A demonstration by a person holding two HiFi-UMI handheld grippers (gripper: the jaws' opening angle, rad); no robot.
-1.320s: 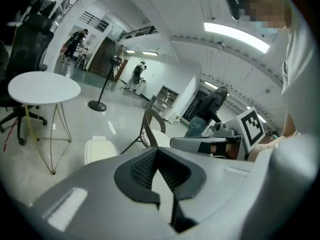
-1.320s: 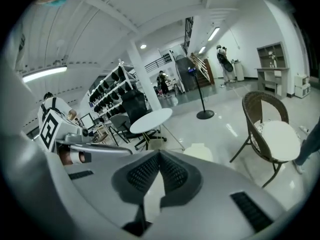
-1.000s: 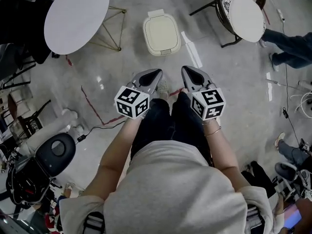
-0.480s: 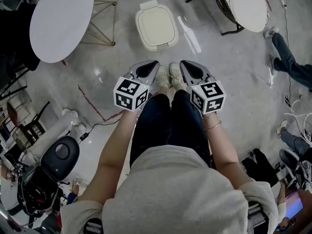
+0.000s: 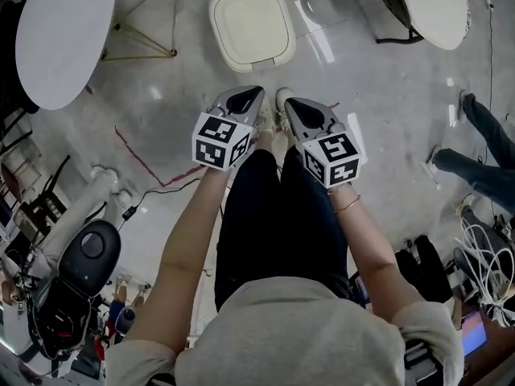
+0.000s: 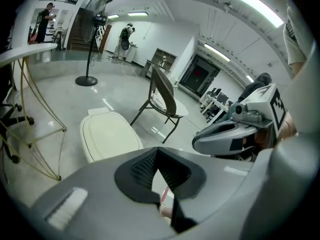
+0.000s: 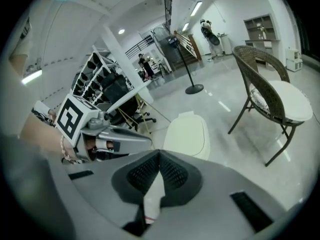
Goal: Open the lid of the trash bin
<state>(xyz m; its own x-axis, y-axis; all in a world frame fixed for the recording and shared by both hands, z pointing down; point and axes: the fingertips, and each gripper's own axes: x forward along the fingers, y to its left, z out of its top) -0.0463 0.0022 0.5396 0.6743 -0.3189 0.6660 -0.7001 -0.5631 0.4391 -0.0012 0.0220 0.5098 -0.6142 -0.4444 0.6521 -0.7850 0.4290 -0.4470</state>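
A cream trash bin [image 5: 252, 26] stands on the grey floor just ahead of the person's feet, its lid down flat. In the head view both grippers hover side by side at waist height, short of the bin. My left gripper [image 5: 254, 95] points at the bin's near left side, and its jaws meet at the tips with nothing between them. My right gripper [image 5: 290, 104] is likewise shut and empty. The left gripper view has the bin [image 6: 108, 136] beyond the closed jaws [image 6: 156, 152]. In the right gripper view the bin [image 7: 186, 134] lies just past the closed jaws [image 7: 160, 157].
A round white table [image 5: 58, 37] on gold wire legs stands left of the bin. A wicker chair [image 5: 432, 5] with a white cushion is at the right. A black wheeled device [image 5: 79, 265] and cables lie at lower left. Another person's legs [image 5: 476, 161] are at the right.
The person has stepped towards the bin, which now sits larger and closer to the grippers. Both grippers stay shut and level.
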